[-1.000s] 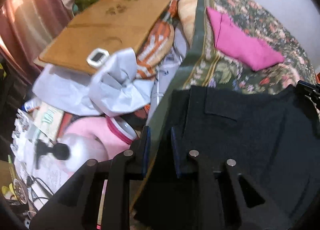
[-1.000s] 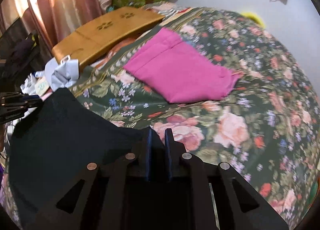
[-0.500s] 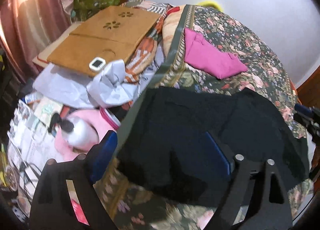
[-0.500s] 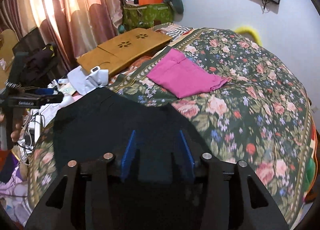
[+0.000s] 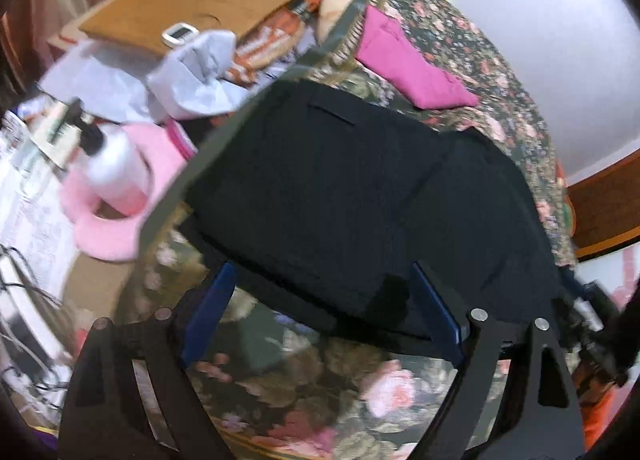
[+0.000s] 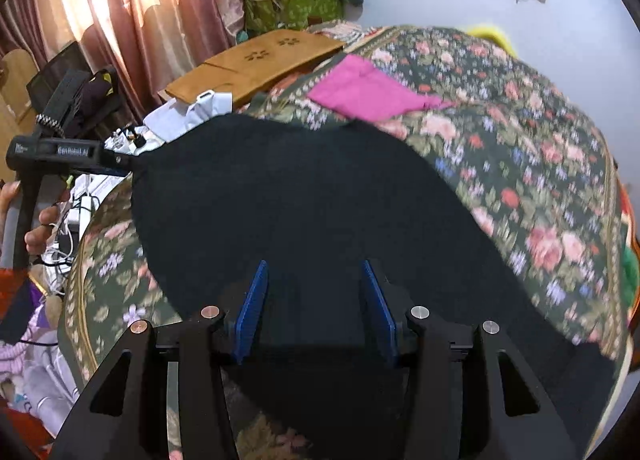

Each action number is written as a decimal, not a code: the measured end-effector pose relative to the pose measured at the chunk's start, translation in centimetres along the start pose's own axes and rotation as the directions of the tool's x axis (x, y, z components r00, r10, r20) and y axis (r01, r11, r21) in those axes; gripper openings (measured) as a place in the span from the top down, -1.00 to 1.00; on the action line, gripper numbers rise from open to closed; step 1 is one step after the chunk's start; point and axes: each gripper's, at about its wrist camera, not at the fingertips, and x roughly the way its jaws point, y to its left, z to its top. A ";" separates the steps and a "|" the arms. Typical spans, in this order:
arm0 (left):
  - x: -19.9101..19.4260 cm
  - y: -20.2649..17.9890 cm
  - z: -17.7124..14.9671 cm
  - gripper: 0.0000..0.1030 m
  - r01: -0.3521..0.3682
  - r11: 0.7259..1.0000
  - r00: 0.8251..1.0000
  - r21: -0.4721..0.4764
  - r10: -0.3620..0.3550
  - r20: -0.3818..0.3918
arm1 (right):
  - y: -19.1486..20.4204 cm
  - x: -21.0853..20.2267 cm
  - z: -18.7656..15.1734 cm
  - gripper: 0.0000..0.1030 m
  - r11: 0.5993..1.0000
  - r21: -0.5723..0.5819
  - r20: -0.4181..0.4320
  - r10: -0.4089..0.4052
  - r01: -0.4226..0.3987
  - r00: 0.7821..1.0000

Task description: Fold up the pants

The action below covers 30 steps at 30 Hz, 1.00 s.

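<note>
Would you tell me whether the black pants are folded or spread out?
Folded: the black pants show a doubled layer with a stepped near edge on the floral bedspread.

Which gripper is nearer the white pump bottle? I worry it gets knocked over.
Left. The left gripper is open at the bed's edge beside the white pump bottle; the right gripper is open across the black pants.

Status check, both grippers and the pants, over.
Left gripper open, empty. Right gripper open, empty. Black pants flat on floral bedspread, released. Folded pink garment beyond, clear.
</note>
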 end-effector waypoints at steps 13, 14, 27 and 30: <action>3.5 1.2 0.7 0.08 0.153 0.977 0.983 -0.145 -0.166 -0.083 | 0.2 -0.3 -1.6 0.02 0.999 0.048 0.019 0.014 -0.015 1.000; 3.5 1.6 0.7 0.42 0.133 0.980 0.987 -0.149 -0.145 -0.067 | 0.3 -0.3 -1.6 0.02 0.999 0.049 0.019 0.014 -0.015 1.000; -1.0 -0.8 -1.0 0.83 -0.090 0.993 0.986 0.073 0.078 0.149 | 0.9 -1.4 0.9 0.02 0.999 0.035 0.036 0.036 -0.037 0.999; -0.1 0.2 -1.5 0.82 -0.109 0.992 0.987 0.066 0.100 0.123 | 1.0 -1.1 1.8 0.02 0.998 0.052 0.060 0.042 -0.045 0.997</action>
